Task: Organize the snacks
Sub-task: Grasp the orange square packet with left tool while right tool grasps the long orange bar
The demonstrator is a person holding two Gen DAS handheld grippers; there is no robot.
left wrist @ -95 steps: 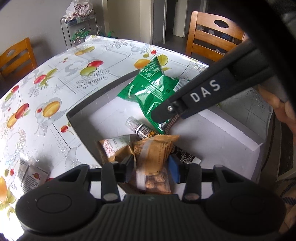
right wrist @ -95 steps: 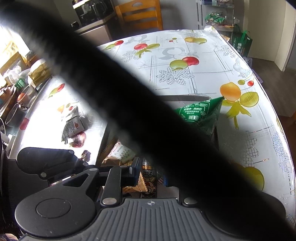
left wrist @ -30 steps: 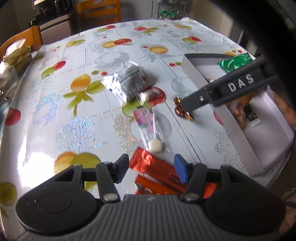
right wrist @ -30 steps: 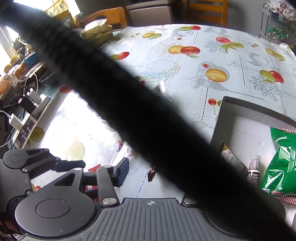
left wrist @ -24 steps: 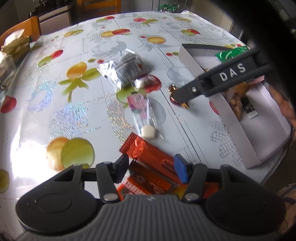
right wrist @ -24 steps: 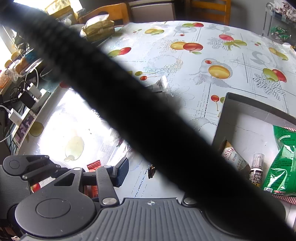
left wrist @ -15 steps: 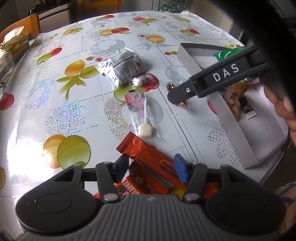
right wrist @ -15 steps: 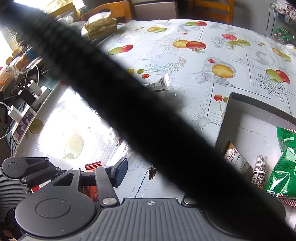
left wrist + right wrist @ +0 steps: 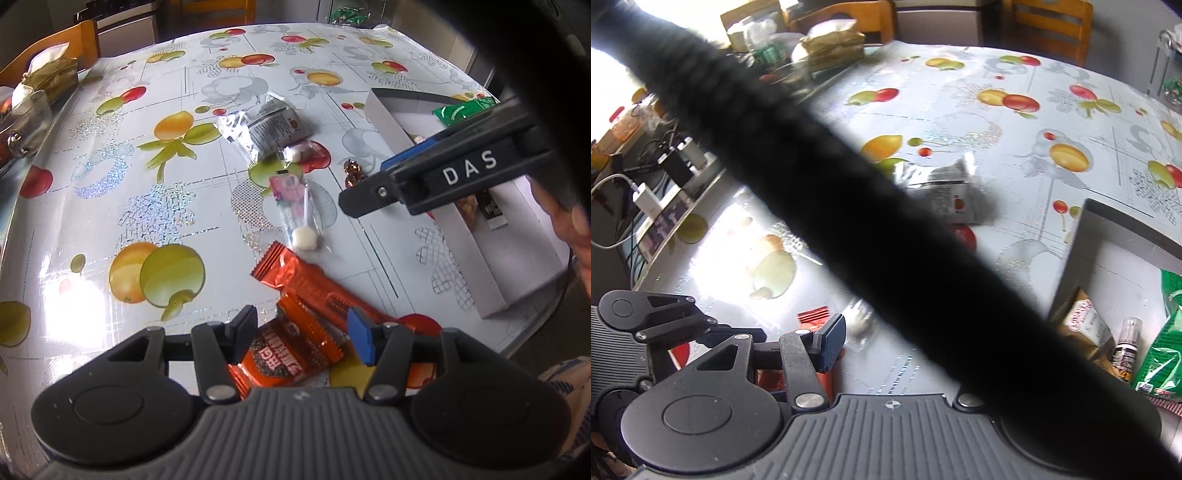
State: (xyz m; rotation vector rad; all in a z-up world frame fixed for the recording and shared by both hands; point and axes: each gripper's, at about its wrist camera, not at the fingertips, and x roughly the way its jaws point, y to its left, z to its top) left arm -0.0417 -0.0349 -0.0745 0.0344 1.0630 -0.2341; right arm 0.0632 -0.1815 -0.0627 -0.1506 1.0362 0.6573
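Note:
My left gripper (image 9: 301, 332) is open, its jaws on either side of a small orange snack packet (image 9: 291, 352) on the table. A long red-orange bar (image 9: 314, 284) lies just beyond it. A clear candy bag (image 9: 297, 206), a silver packet (image 9: 266, 123) and a small brown wrapped sweet (image 9: 352, 173) lie further out. The white box (image 9: 476, 258) at the right holds a green bag (image 9: 461, 109) and other snacks. My right gripper shows from the side in the left wrist view (image 9: 373, 195), above the sweet. In its own view a black cable (image 9: 886, 229) hides one finger.
The table has a fruit-print cloth (image 9: 147, 184). A glass jar (image 9: 26, 122) and tissue pack (image 9: 48, 77) stand at the far left edge. Wooden chairs (image 9: 1049, 22) stand beyond the table. Chargers and cables (image 9: 646, 195) lie on a side counter.
My left gripper left the box, where it let go of a tan snack bag, and drew back over the orange packets. The right gripper moved left from the box toward the loose snacks.

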